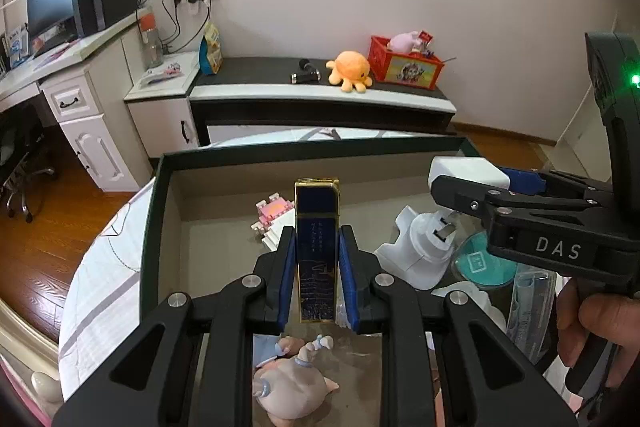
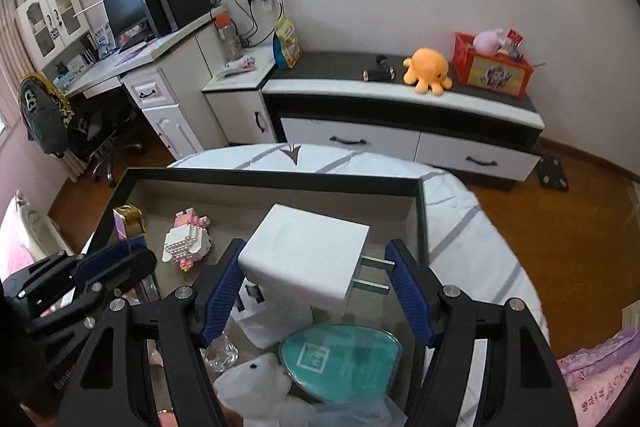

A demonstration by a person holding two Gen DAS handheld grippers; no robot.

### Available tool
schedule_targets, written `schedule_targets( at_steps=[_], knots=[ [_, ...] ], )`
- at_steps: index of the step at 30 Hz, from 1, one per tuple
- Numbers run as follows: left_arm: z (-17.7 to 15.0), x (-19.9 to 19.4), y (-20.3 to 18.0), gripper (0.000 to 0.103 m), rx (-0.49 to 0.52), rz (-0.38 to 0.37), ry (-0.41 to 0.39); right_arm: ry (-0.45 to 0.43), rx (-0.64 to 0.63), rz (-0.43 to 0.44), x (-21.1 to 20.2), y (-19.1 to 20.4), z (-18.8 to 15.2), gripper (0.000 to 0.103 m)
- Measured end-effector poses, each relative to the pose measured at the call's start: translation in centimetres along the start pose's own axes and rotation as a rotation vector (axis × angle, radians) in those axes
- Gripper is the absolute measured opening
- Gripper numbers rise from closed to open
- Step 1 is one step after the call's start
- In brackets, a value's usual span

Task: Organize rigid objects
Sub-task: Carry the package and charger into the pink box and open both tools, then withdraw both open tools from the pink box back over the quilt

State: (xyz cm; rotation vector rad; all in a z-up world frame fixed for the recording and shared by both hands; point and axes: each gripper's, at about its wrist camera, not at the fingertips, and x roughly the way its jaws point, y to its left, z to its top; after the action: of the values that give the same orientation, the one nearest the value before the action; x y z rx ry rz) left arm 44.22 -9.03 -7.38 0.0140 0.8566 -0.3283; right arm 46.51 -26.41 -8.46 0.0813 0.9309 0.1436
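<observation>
My left gripper [image 1: 317,233] is shut on a narrow dark-blue box with gold edges [image 1: 316,211], held upright over an open dark-rimmed box [image 1: 304,153] with a beige floor. My right gripper [image 2: 316,251] is shut on a white charger plug [image 2: 304,247]: one pad is on its body, the other against the tips of its two prongs. It hangs over the same open box [image 2: 280,179]. In the left wrist view the right gripper [image 1: 472,183] and the charger [image 1: 464,169] come in from the right. The left gripper [image 2: 132,255] shows at the left of the right wrist view.
In the open box lie a pink-and-white brick model [image 2: 188,241], a white adapter [image 1: 420,247], a teal round case [image 2: 340,355], a pig figurine [image 1: 288,383] and plastic bags. The box rests on a striped white bedspread [image 2: 460,227]. A low cabinet [image 2: 400,91] stands behind.
</observation>
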Motion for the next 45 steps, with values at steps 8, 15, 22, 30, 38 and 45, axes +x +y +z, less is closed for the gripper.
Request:
schedule_targets(
  at_steps=[8,15,22,30,38,45],
  knots=[
    [-0.8,-3.0,-0.1,0.102,0.002,0.081,-0.080,0.001,0.017,0.027,-0.9,0.5,-0.9,0.085],
    [-2.9,-9.6,0.4,0.103,-0.035,0.076,-0.187,-0.124,0.115,0.182,-6.2,1.0,-2.8,0.103],
    [-6.8,-16.8,0.5,0.103,-0.080,0.093,-0.258,-0.264,0.088,0.161,-14.0,3.5,-7.1,0.103],
    [-11.3,-22.2,-0.9,0.103,-0.084,0.133,-0.294,-0.374,0.048,0.056,-21.8,5.1,-13.7,0.103],
    [-15.4,-26.2,-2.5,0.103,-0.088,0.163,-0.326,-0.476,-0.005,-0.082,-26.7,7.1,-19.5,0.103],
    [-18.6,-28.0,-3.4,0.103,-0.095,0.179,-0.337,-0.495,0.008,-0.115,-28.9,7.4,-23.0,0.103]
  ],
)
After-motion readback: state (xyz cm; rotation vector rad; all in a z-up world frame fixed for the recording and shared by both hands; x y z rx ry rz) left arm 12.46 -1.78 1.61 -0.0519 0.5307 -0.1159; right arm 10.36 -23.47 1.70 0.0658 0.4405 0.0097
